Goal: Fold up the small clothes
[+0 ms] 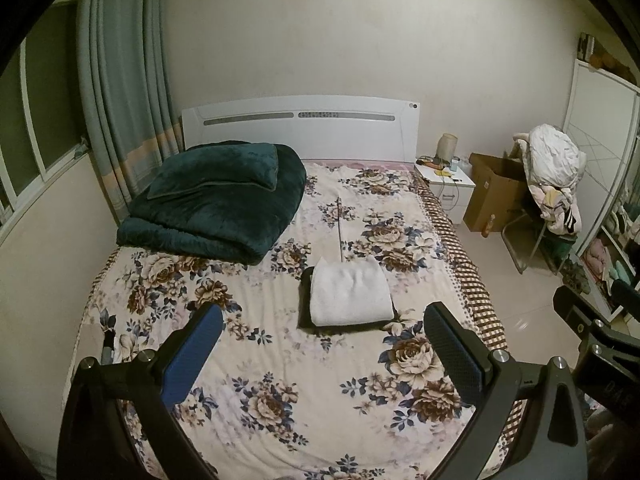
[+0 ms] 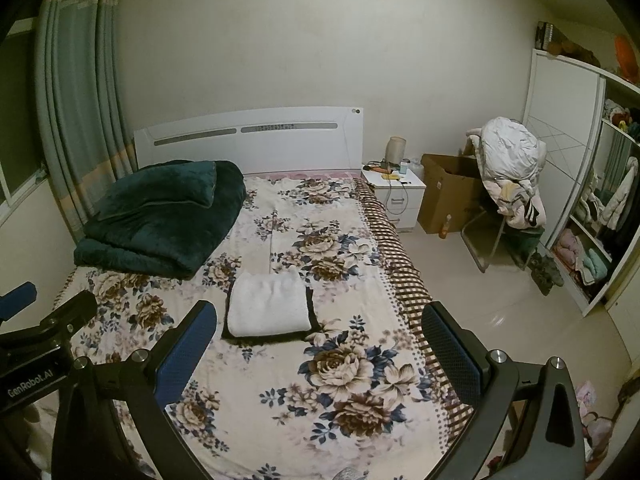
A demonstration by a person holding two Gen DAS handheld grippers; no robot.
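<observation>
Bedroom: floral bed (image 1: 280, 400), curtain (image 1: 120, 80) at left. Left gripper (image 1: 322, 340) above bed foot, jaws spread wide, empty. Green quilt (image 1: 216, 204) far left. White folded garment (image 1: 349, 292) mid-bed atop dark cloth (image 2: 310, 306), possibly another garment. Right gripper (image 2: 320, 336) jaws spread, empty. Nightstand (image 2: 396, 188) beyond.

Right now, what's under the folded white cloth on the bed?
A folded black garment lies under the white cloth; only its edges show, the rest is covered.
</observation>
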